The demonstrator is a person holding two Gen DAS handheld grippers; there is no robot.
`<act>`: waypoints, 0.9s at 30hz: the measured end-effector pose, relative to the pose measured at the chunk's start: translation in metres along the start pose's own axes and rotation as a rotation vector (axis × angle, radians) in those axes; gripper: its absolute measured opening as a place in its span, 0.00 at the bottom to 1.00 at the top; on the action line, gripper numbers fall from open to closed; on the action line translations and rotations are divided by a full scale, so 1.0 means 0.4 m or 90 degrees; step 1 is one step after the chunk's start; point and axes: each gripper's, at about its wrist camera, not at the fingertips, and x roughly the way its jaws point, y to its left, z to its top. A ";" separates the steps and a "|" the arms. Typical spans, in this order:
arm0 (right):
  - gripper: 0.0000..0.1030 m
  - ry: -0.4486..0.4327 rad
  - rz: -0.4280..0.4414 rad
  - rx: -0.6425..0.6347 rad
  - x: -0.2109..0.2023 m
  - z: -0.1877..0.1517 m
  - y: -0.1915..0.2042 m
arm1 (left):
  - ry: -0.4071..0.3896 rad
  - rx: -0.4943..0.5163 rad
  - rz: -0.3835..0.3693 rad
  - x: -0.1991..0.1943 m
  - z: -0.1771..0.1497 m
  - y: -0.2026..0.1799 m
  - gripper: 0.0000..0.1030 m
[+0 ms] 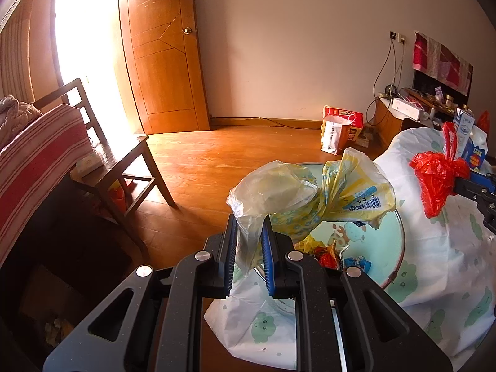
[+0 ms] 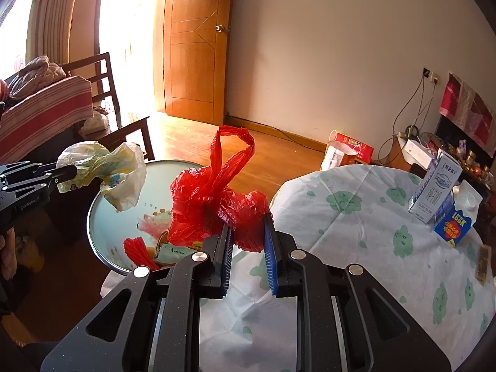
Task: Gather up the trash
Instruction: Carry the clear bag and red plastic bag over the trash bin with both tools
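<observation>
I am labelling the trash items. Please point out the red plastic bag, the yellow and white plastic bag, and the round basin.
red plastic bag (image 2: 204, 204): right wrist view, crumpled body.
yellow and white plastic bag (image 1: 350, 192): left wrist view, printed yellow part.
round basin (image 1: 400, 232): left wrist view, right rim.

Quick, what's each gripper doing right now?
Left gripper: closed on the yellow-and-clear plastic bag.
Right gripper: closed on the red plastic bag.

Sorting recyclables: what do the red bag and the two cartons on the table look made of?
Red bag: thin glossy plastic film; it crinkles, and light shows through it. Cartons: seemingly coated paperboard, with sharp folded edges and printed faces; any inner lining isn't visible.
</observation>
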 end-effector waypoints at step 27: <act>0.19 0.008 0.017 -0.028 0.046 0.040 0.067 | 0.001 -0.019 0.026 -0.002 0.010 0.013 0.15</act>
